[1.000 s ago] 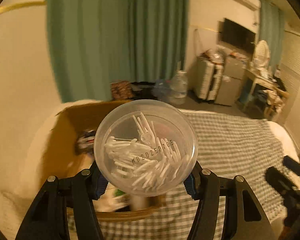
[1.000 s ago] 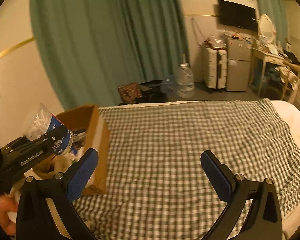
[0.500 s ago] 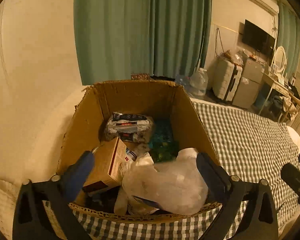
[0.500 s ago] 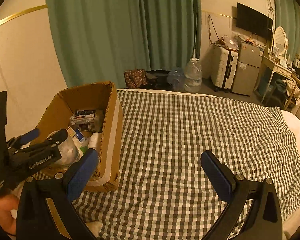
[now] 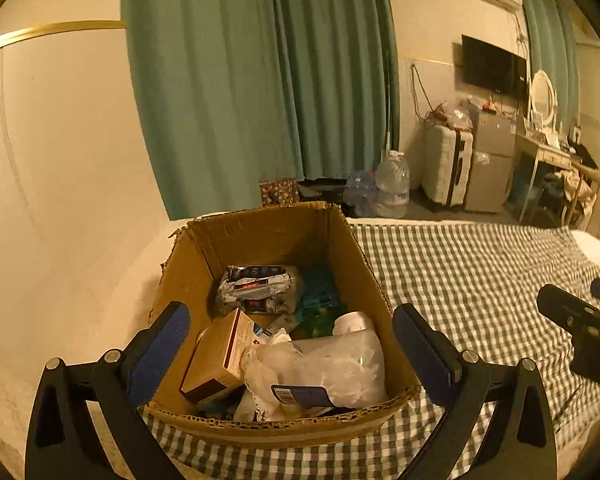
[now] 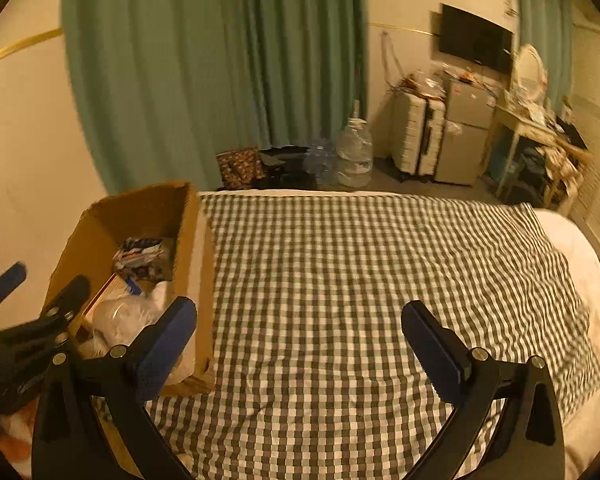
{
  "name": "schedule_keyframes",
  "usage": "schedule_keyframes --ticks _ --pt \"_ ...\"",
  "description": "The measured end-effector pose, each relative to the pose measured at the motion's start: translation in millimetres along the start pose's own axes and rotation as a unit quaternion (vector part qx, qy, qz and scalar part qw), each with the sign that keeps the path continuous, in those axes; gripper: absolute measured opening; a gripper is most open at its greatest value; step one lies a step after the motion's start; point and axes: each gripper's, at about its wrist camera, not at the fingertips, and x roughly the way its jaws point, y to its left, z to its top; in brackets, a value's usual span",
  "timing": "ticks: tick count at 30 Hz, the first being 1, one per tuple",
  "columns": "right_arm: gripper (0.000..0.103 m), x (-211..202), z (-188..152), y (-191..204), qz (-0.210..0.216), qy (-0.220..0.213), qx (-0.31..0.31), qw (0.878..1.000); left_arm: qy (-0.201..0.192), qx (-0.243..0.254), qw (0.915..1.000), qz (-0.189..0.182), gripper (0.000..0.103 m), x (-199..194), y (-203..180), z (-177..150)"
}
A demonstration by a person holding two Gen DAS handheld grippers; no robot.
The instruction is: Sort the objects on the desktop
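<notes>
Release is done: the clear tub of cotton swabs (image 5: pixel 332 368) that the left gripper (image 5: pixel 290 344) held a second ago now lies on its side in the cardboard box (image 5: pixel 260 236), beside a small brown carton (image 5: pixel 216 356) and a foil packet (image 5: pixel 256 286). Its jaws stand wide apart with nothing between them. The right gripper (image 6: pixel 298 338) hangs over the checked bedspread (image 6: pixel 360 264), jaws also apart and empty. No loose object shows on the bed, so the sorting looks close to finished.
</notes>
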Motion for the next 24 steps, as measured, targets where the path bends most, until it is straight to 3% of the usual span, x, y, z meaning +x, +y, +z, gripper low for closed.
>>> schedule_keyframes --ticks 3,10,24 --pt "0.103 3 4 -8 0.002 0.007 0.026 1.0 -0.001 -0.009 0.9999 -0.009 0.103 1 4 -2" --pt "0.103 9 5 4 -0.005 0.011 -0.005 1.0 0.019 -0.022 0.9993 -0.022 0.103 11 9 -4" --pt "0.103 21 -8 32 0.008 0.019 -0.034 0.999 0.033 -0.028 0.999 -0.01 0.103 21 12 -7"
